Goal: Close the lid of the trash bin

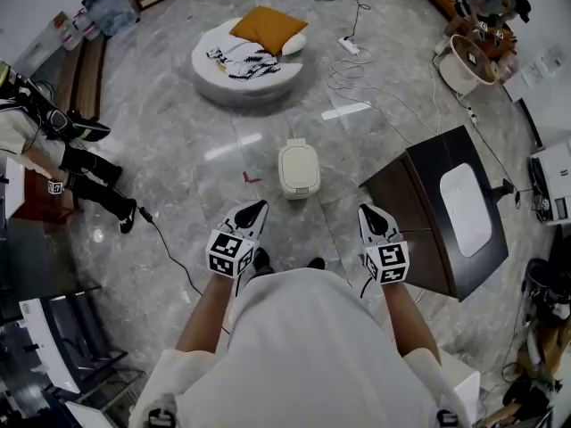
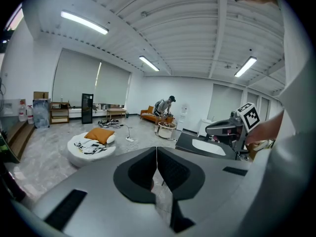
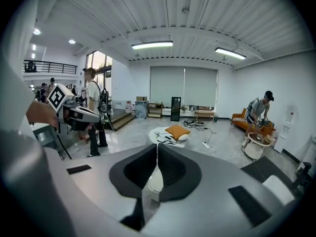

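A small cream trash bin point(image 1: 299, 169) stands on the marble floor ahead of me, and from above its lid looks down. My left gripper point(image 1: 259, 205) is held near my body, to the left of the bin and nearer me, clear of it. Its jaws are shut with nothing between them point(image 2: 156, 151). My right gripper point(image 1: 368, 210) hovers to the right of the bin and nearer me, also shut and empty point(image 3: 157, 147). In the right gripper view a sliver of the bin point(image 3: 154, 180) shows below the jaw tips.
A dark table point(image 1: 426, 181) with a white tray point(image 1: 466, 208) stands close on the right. Farther off lies a round white cushion point(image 1: 243, 69) with an orange pillow point(image 1: 268, 27). Cables and a power strip point(image 1: 350, 46) trail on the floor. A person point(image 1: 85, 163) stands at the left.
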Motion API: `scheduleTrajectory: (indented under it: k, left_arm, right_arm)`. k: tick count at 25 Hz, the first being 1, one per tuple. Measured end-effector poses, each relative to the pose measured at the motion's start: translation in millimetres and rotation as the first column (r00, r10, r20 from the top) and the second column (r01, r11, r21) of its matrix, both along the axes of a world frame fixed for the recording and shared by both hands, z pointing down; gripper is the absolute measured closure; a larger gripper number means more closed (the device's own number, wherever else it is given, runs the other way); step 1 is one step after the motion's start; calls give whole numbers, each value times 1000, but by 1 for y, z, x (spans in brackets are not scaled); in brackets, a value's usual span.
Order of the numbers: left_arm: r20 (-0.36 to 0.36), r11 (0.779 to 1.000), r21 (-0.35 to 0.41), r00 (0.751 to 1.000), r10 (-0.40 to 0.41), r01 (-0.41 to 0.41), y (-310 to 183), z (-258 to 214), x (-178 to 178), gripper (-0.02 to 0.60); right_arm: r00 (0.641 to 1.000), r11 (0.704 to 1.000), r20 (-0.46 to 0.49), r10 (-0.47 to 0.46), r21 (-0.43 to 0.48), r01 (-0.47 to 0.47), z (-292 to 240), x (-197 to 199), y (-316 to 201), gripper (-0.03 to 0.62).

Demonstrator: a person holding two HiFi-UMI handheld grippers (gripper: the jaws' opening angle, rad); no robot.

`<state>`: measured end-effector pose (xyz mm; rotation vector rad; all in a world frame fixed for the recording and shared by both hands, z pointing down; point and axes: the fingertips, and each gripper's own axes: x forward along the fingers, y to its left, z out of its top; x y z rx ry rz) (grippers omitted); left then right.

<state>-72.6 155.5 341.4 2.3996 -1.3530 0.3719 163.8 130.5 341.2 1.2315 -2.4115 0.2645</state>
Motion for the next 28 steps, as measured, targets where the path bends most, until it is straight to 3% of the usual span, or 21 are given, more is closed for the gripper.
scheduleTrajectory:
  k: [28]
  left_arm:
    - [15, 1000, 9, 1000, 15, -15, -10, -3, -6, 561]
  right_arm:
    - [1000, 1000, 11, -3, 28, 3, -9, -9, 6, 560]
